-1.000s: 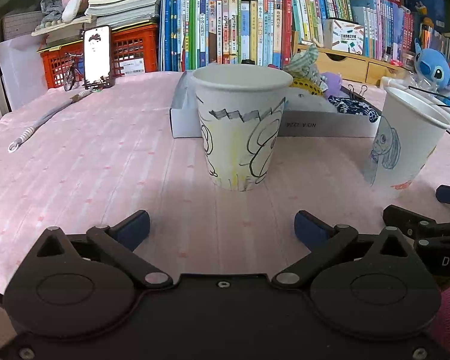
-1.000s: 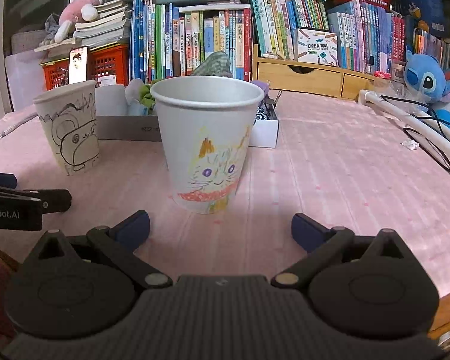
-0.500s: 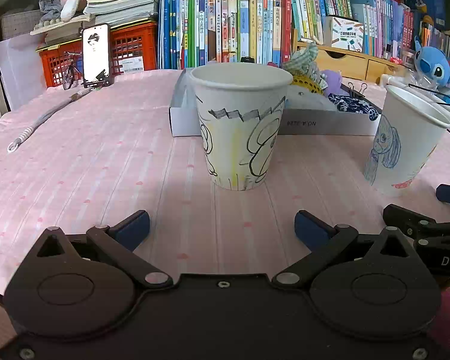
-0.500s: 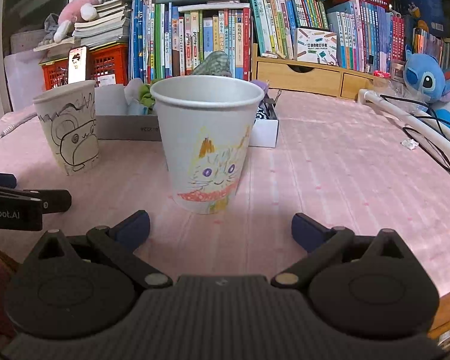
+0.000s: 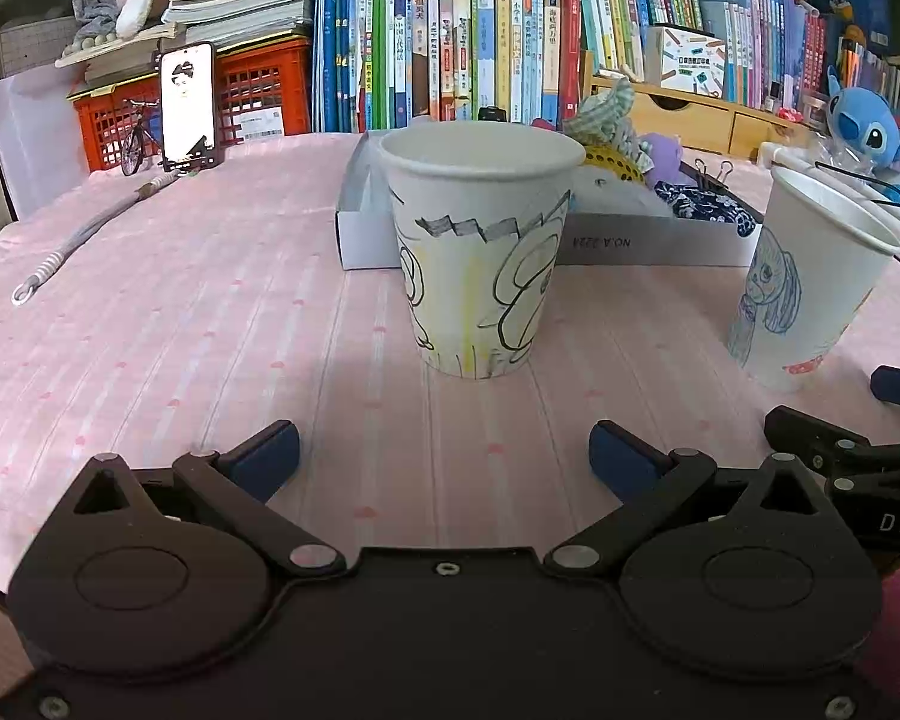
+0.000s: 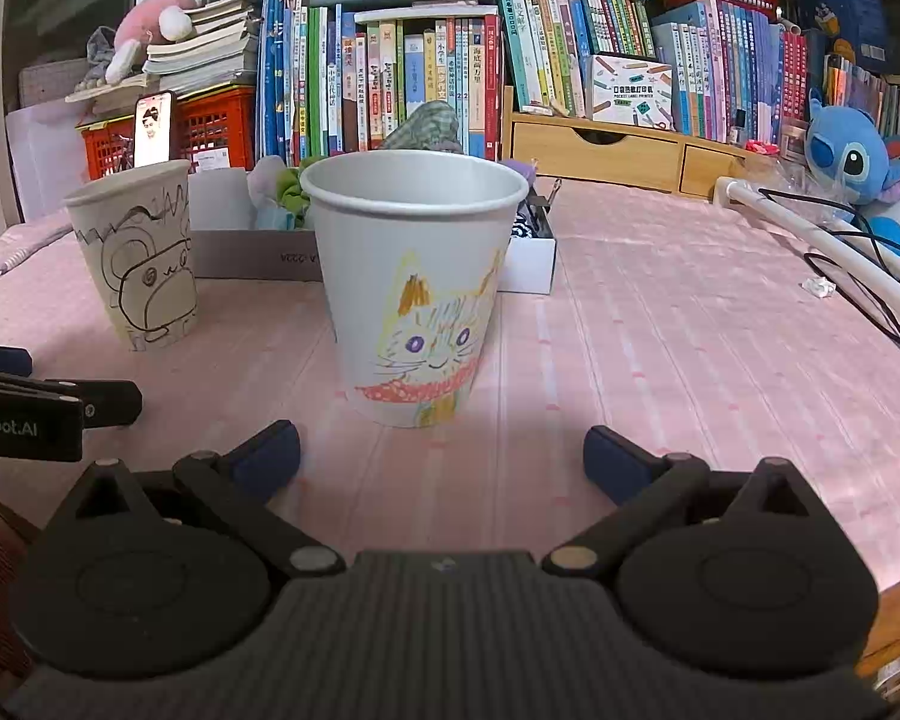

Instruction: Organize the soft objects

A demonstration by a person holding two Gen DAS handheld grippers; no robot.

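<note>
Pink striped cloth covers the surface (image 5: 150,300), and behind it stand rows of books (image 6: 390,78) and a red crate (image 5: 258,90). Toward the back of the surface lies a low white box (image 5: 648,240). Soft objects (image 5: 615,126) are heaped in it: a checked cloth piece, something yellow, something purple and a dark patterned fabric; in the right wrist view a green piece shows too.

Two paper cups stand upright in front of the box. The cup with the black outline drawing (image 5: 480,258) stands straight ahead of the left gripper (image 5: 444,456), apart from it, not between the jaws. The cup with the cat drawing (image 6: 414,294) stands the same way ahead of the right gripper (image 6: 441,453). What is inside the cups I cannot tell from this low angle.

Both pairs of jaws are spread wide and hold nothing. The soft objects are well apart from them, behind the cups. A blue plush toy (image 6: 852,162) sits at the far right edge.
</note>
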